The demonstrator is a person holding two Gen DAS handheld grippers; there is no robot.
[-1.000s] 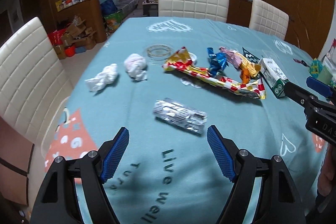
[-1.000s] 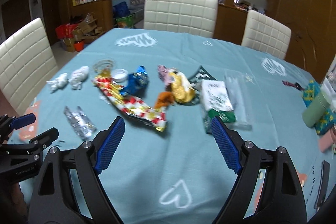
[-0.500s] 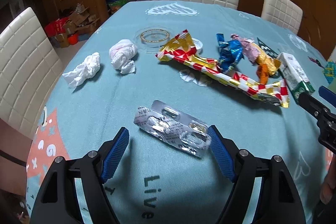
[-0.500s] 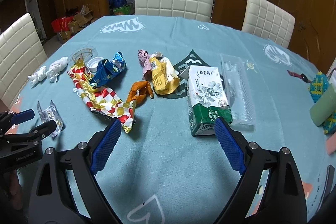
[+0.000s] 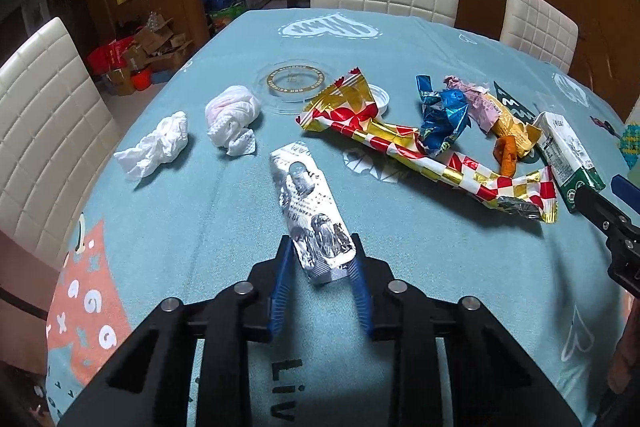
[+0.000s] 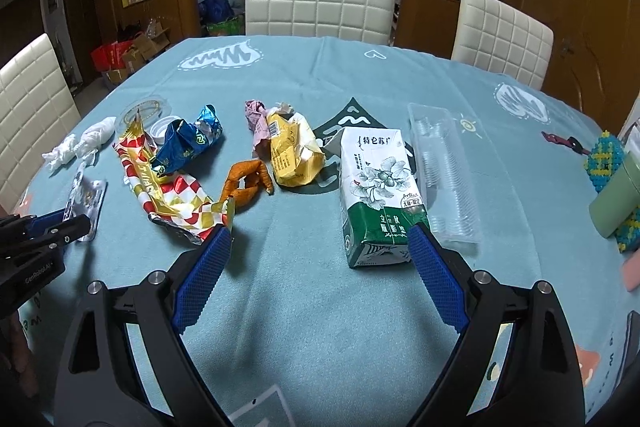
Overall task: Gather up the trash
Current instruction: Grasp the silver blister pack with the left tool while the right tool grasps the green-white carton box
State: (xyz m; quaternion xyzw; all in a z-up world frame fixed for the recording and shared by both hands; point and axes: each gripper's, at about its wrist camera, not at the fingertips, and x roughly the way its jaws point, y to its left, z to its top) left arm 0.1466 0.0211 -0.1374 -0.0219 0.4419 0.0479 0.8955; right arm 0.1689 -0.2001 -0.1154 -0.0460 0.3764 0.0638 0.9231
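Two blue ribbed pads of your left tool (image 5: 320, 259) are pinching the near end of a crinkled silver foil blister pack (image 5: 308, 203), which is stretching away over the teal cloth of the desk (image 5: 200, 227). Beyond it, two crumpled white tissues (image 5: 154, 145) are lying beside a long red-and-gold checkered wrapper (image 5: 420, 151).

Your right tool (image 6: 316, 239) is gaping wide, gripping nothing, its pads flanking bare cloth. A boxy green-and-white carton (image 6: 376, 183) is lying flat just beside its right pad, with a ridged clear plastic tray (image 6: 444, 171) alongside it.
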